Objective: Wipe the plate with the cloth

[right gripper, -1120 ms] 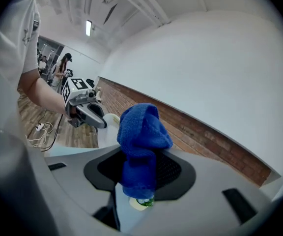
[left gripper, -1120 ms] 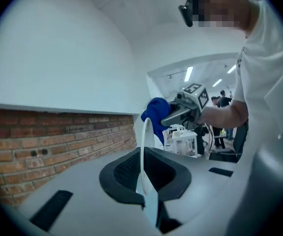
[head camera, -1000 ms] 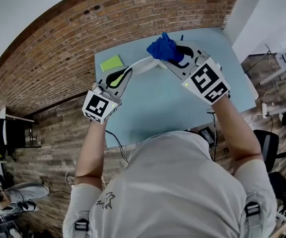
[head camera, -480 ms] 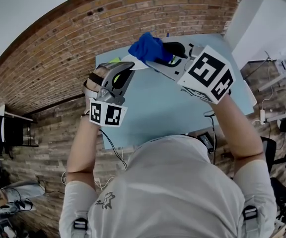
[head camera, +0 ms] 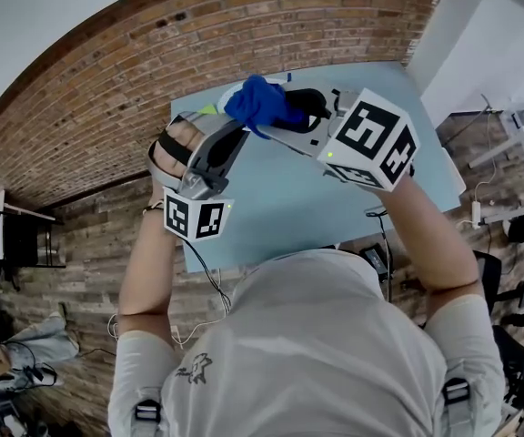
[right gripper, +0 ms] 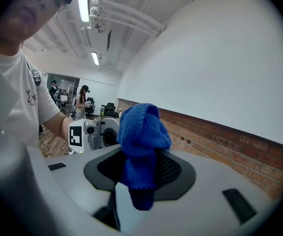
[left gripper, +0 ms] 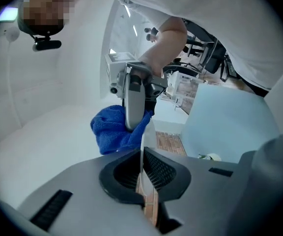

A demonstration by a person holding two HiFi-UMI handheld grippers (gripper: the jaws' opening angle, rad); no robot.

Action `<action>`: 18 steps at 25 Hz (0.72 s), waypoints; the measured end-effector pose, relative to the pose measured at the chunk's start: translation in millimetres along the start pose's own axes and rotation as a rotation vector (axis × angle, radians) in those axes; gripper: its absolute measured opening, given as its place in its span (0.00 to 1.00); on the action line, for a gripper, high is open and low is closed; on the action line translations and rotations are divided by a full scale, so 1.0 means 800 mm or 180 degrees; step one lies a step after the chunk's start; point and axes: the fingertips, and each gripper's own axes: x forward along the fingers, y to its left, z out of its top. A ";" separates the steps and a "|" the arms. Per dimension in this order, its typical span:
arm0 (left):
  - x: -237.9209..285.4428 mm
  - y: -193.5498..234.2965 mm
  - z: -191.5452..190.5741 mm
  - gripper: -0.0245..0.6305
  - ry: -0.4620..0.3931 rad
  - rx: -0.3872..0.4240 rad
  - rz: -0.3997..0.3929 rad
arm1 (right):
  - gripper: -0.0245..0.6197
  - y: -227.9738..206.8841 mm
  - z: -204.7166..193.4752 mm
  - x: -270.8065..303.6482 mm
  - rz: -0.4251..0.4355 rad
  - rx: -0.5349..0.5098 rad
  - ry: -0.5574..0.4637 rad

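My left gripper [head camera: 228, 133] is shut on the rim of a white plate [head camera: 277, 78], held up above the light blue table [head camera: 289, 198]. In the left gripper view the plate [left gripper: 143, 149] runs edge-on as a thin white line between the jaws of the left gripper [left gripper: 142, 173]. My right gripper [head camera: 285, 112] is shut on a bunched blue cloth [head camera: 257, 103], which lies against the plate and hides most of it. The cloth [right gripper: 141, 136] stands up out of the right gripper [right gripper: 141, 173]. Seen from the left, the cloth [left gripper: 113, 129] hangs at one side of the plate.
A low brick wall [head camera: 153, 53] runs behind the table. A sliver of something yellow-green [head camera: 209, 109] shows on the table under the left gripper. Office chairs [head camera: 16, 244] stand at the left, and other people [right gripper: 82, 100] stand far off in the room.
Both grippers have risen off the table toward me. The left gripper has rolled, turning the plate with it. The cloth has moved left across the plate.
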 end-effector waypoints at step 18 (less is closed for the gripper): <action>-0.026 0.020 0.116 0.07 -0.0768 0.0651 0.0099 | 0.28 -0.087 -0.049 -0.050 0.0280 0.1018 0.0302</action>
